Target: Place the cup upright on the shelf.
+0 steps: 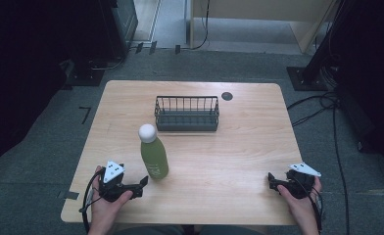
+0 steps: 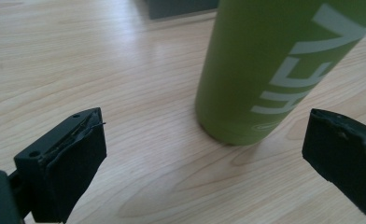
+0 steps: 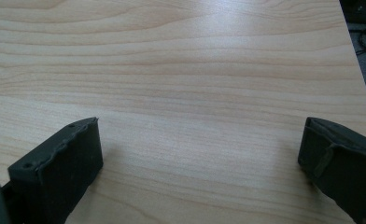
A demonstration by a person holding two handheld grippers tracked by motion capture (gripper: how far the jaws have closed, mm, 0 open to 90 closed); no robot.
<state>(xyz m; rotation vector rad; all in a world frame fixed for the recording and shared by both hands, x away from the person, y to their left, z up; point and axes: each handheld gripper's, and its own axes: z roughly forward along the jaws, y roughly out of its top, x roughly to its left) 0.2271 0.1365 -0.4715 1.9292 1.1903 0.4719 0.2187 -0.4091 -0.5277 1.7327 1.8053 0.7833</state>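
Note:
A green bottle (image 1: pixel 154 157) with a white round cap (image 1: pixel 147 132) stands upright on the wooden table (image 1: pixel 229 147), left of centre. My left gripper (image 1: pixel 142 186) sits just in front and left of it, open, its jaws pointing at the bottle's base. In the left gripper view the bottle (image 2: pixel 274 65) with pale lettering stands close ahead, slightly right of the gap, and nothing is held by the left gripper (image 2: pixel 204 154). My right gripper (image 1: pixel 273 183) rests near the front right of the table, open. Bare wood lies between the wide jaws of the right gripper (image 3: pixel 200 154).
A dark wire basket (image 1: pixel 186 113) stands behind the bottle near the table's middle back. A small dark round disc (image 1: pixel 227 96) lies at the back, right of the basket. The table's right edge (image 3: pixel 358 70) runs close to my right gripper. Cables lie on the floor at right.

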